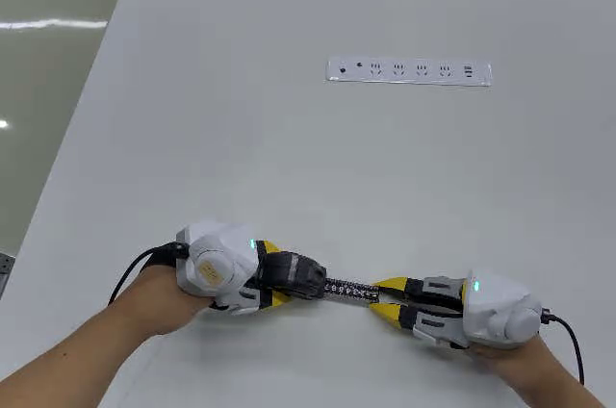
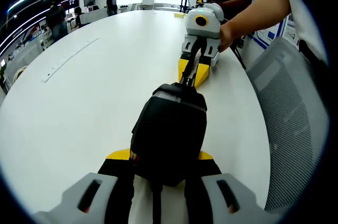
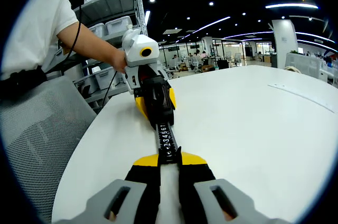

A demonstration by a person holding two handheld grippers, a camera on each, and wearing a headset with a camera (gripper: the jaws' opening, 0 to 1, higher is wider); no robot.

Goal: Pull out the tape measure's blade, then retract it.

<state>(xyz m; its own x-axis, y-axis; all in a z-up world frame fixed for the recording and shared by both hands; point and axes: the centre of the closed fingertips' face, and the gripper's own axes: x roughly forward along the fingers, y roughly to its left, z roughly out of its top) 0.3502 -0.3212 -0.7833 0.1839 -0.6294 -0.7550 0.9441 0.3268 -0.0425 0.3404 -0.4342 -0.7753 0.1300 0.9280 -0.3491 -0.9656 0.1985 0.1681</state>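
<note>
Big white worktop (image 1: pixel 289 139), basically everything sits on it. A white power strip (image 1: pixel 409 71) lies flat toward the far side, so using that as the ref point. Both claws are well apart from the strip, on the near side of it, by the person's edge.

Left claw (image 1: pixel 274 275) is off past the strip's left end. Its jaws are closed around the black tape measure (image 1: pixel 292 275), w/ a yellow tip on either side of the case.

Right claw (image 1: pixel 385 298) is about in line w/ the strip's left half and points back at the left one. Its jaws are pinched on the end of the blade (image 1: pixel 350 289).

Tape measure itself sits low over the worktop, just left of the strip's left end and well short of it. Blade's out a short way, black w/ white numbers. It runs straight from the case to the right claw's tips, roughly parallel w/ the strip. Can't tell if it's touching the worktop.
</note>
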